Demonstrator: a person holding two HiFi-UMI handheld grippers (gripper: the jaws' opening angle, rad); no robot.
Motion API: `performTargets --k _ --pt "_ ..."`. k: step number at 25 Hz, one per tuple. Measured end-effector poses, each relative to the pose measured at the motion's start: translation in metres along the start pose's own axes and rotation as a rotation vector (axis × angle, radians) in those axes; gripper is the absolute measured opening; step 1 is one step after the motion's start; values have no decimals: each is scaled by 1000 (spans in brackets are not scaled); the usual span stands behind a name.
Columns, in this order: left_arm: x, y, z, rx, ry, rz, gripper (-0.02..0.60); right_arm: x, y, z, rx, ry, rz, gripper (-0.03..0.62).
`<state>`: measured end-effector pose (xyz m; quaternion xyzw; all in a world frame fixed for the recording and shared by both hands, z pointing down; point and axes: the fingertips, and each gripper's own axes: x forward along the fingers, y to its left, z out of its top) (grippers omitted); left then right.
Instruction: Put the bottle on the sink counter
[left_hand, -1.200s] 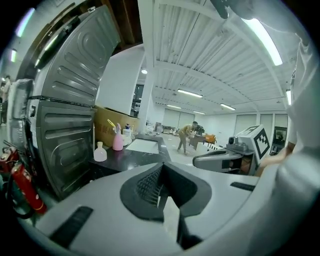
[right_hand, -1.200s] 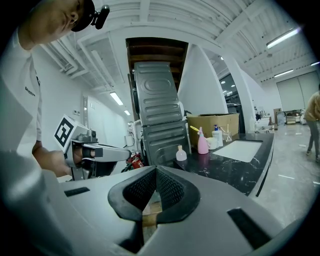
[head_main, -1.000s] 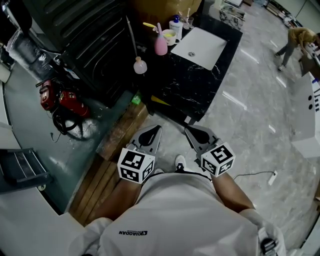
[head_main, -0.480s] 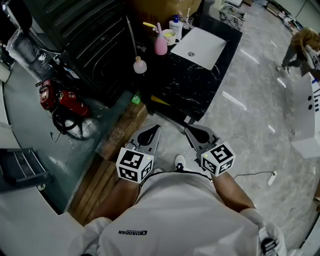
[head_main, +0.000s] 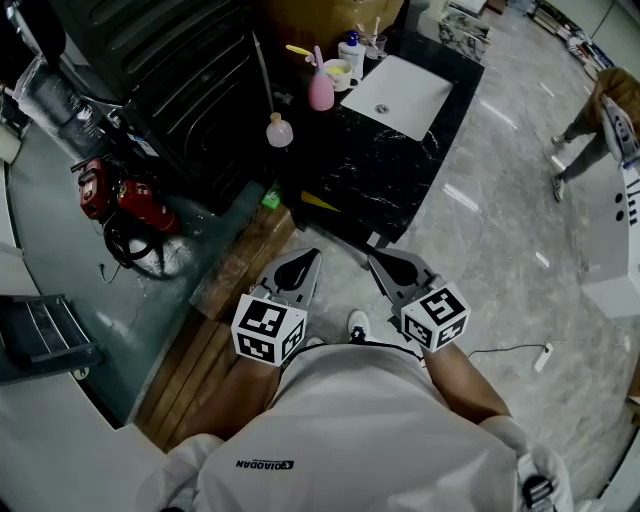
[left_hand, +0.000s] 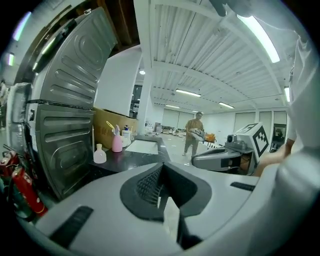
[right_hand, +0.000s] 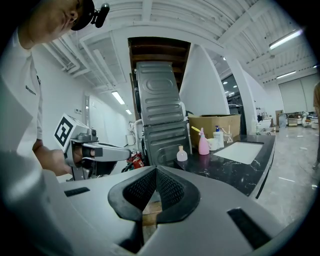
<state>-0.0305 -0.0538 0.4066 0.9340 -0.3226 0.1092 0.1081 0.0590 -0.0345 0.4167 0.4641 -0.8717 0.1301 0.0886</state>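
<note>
Item 1. Left gripper (head_main: 301, 262): jaws closed pad to pad, nothing between them. Held low in front of the person's torso, over the floor and short of the bench.

Item 2. Right gripper (head_main: 394, 264): jaws closed, nothing held. It is just beside the left gripper, at its 3 o'clock, and level with it.

Item 3. Bottle (head_main: 280, 131): small, round-bodied, pale pink with a narrow neck. It stands upright on the black marble bench (head_main: 385, 175) at the bench's left edge. It is at 12 o'clock from the left gripper and well apart from both grippers.

Item 4. Sink (head_main: 420, 95): white rectangular basin set into the bench, at 2 o'clock from the bottle.

Item 5. Pink spray bottle (head_main: 321, 90): upright on the bench, between the bottle and the sink's far end.

Item 6. White pump bottle (head_main: 352, 52): upright, at 1 o'clock from the spray bottle.

Item 7. Red fire extinguishers (head_main: 120, 198): lying on the floor at 10 o'clock from the left gripper.

Item 8. Ribbed metal panel (head_main: 170, 70): leaning beside the bench at its 9 o'clock.

Item 9. Second person (head_main: 598, 120): on the floor at 2 o'clock from the right gripper, far off.
</note>
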Motion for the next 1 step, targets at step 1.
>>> performTargets --k 1 --pt "0 0 0 0 0 1 14 0 0 0 -1 0 1 40"
